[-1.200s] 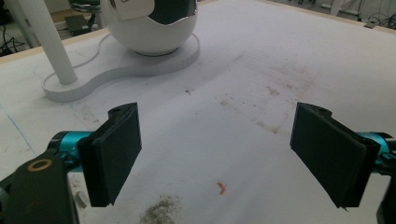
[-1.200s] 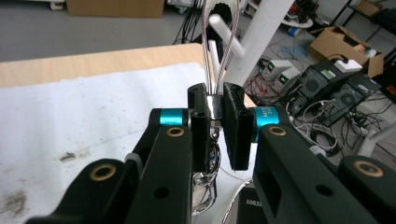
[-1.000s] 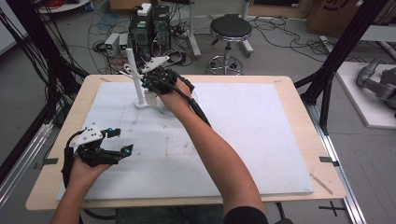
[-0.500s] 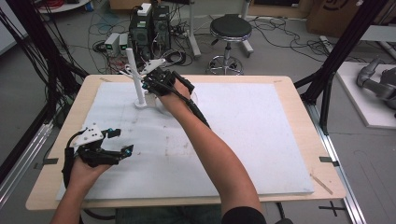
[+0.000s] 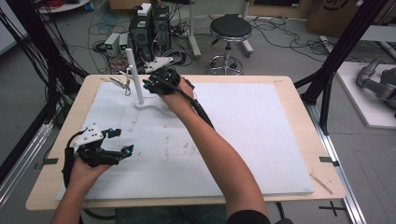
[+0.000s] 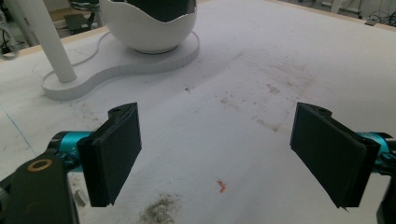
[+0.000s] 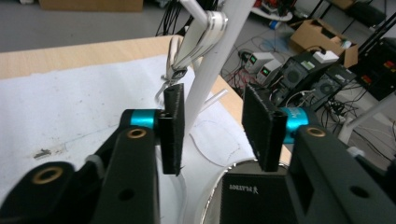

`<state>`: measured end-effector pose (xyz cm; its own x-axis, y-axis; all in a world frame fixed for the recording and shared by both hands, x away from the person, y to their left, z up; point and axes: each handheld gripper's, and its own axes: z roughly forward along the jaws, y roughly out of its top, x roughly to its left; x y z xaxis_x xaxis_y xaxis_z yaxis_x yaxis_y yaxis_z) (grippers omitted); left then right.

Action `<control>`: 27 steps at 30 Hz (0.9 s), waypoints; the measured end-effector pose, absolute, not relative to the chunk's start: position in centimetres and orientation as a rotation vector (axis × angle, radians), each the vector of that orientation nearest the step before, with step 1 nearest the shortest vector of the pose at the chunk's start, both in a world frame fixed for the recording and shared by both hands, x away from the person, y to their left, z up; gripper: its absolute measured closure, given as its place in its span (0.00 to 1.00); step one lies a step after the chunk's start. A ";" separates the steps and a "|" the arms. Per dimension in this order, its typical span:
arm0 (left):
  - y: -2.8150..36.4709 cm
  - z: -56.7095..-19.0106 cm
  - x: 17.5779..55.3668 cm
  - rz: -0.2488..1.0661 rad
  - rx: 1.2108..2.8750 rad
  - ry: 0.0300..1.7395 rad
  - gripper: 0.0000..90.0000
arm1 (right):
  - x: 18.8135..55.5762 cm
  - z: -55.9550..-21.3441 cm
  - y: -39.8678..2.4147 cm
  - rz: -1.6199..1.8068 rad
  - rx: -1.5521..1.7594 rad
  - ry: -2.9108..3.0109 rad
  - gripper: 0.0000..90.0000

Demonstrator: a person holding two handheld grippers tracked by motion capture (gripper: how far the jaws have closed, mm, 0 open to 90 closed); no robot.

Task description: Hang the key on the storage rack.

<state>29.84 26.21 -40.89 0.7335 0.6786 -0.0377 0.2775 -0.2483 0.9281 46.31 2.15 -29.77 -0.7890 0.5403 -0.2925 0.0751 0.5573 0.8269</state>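
The left gripper (image 5: pixel 119 142) rests low on the white mat (image 5: pixel 261 140), well in front of the stand (image 5: pixel 136 88) and nearer the person, its jaws wide apart with nothing between them.

The stand is a thin white post on a flat white base at the far left part of the mat, with a white bowl (image 6: pixel 148 25) sitting on that base beside the post. Short pegs stick out from the post near its top, and from one hangs a small loop with a metal clip (image 7: pixel 175 70), probably a bracelet or a key strap; I cannot tell which. It looks light, limp and free to swing, so it would slide off the peg easily and could slip from flat pads. By my judgement the best hold is on the doubled band just under the peg, pinched across its flat sides, not on the dangling clip.

The right gripper (image 7: pixel 215 126) is up against the stand's post, right of the hanging loop. Its jaws have just been opening and stand apart, the post between them, gripping nothing.
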 end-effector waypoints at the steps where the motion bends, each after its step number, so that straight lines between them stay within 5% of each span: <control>1: 26.2 -40.9 29.8 0.452 1.832 0.745 0.18 | 46.1 -29.7 1.8 1.181 0.498 2.259 0.61; 10: 25.9 -40.9 29.8 0.448 1.838 0.741 0.18 | 45.0 -29.8 -3.1 1.209 0.631 2.291 0.40; 27: 25.5 -40.9 30.1 0.447 1.837 0.740 0.18 | 41.7 -30.8 -13.6 1.216 0.727 2.187 0.34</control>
<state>30.07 25.49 -40.91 0.7383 0.6733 -0.0395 0.2791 -0.2517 0.9267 41.75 -13.62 -30.77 -0.7149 0.6738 -0.1866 0.1970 0.4503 0.8709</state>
